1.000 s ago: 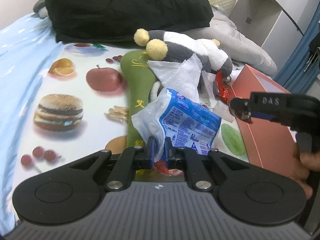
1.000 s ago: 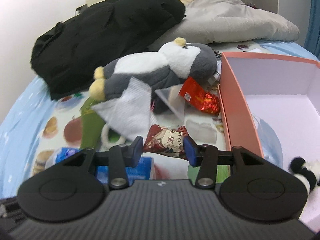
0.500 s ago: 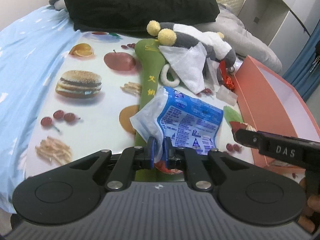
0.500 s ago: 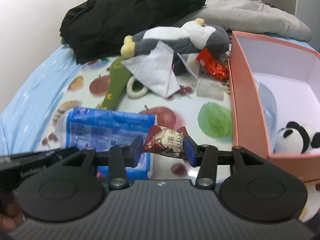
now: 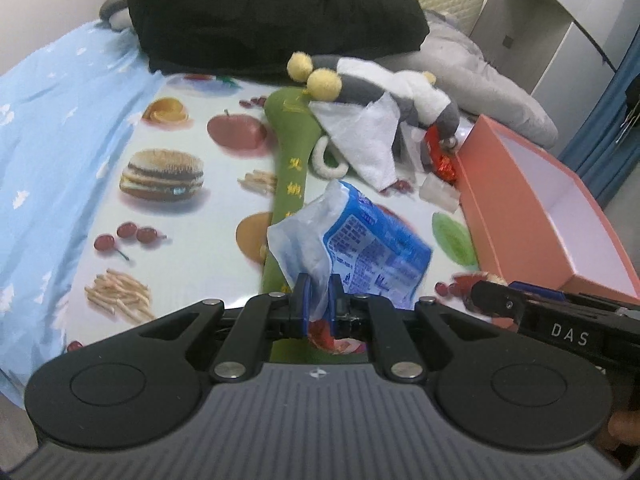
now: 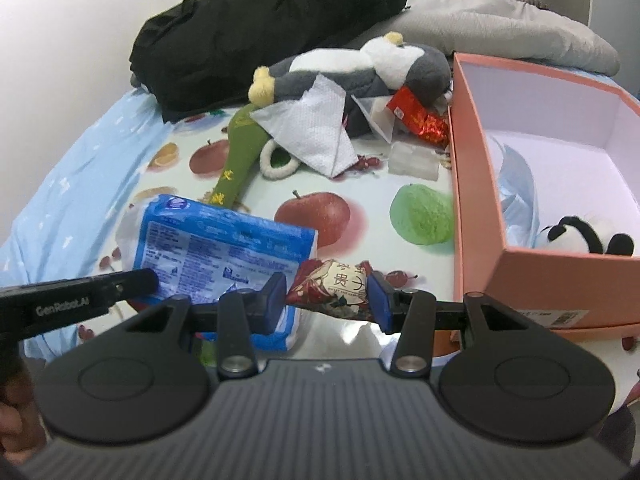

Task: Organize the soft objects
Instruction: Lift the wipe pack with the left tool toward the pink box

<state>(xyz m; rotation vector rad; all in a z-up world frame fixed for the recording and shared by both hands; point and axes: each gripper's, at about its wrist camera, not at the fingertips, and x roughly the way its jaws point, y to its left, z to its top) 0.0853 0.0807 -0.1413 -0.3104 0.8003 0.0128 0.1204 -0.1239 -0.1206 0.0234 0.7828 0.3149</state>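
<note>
My left gripper [image 5: 319,298] is shut on the crumpled end of a blue and white tissue pack [image 5: 368,248], held above the fruit-print mat; the pack also shows in the right wrist view [image 6: 224,240]. My right gripper [image 6: 327,296] is shut on a red and white snack packet [image 6: 332,286], just left of the near corner of the orange box [image 6: 476,184]. A panda plush [image 6: 580,236] lies inside the box. A grey and white penguin plush [image 5: 392,92] lies at the back with a white tissue [image 5: 364,136] draped over it.
A long green plush [image 5: 292,168], a white ring [image 6: 278,160], a red foil wrapper [image 6: 420,118] and a clear packet [image 6: 414,160] lie on the mat. A black coat [image 5: 272,16] and a grey duvet [image 6: 500,20] are piled at the back.
Both grippers have pulled back toward the near edge of the bed with their loads still held. The right gripper now sits beside the box's near corner.
</note>
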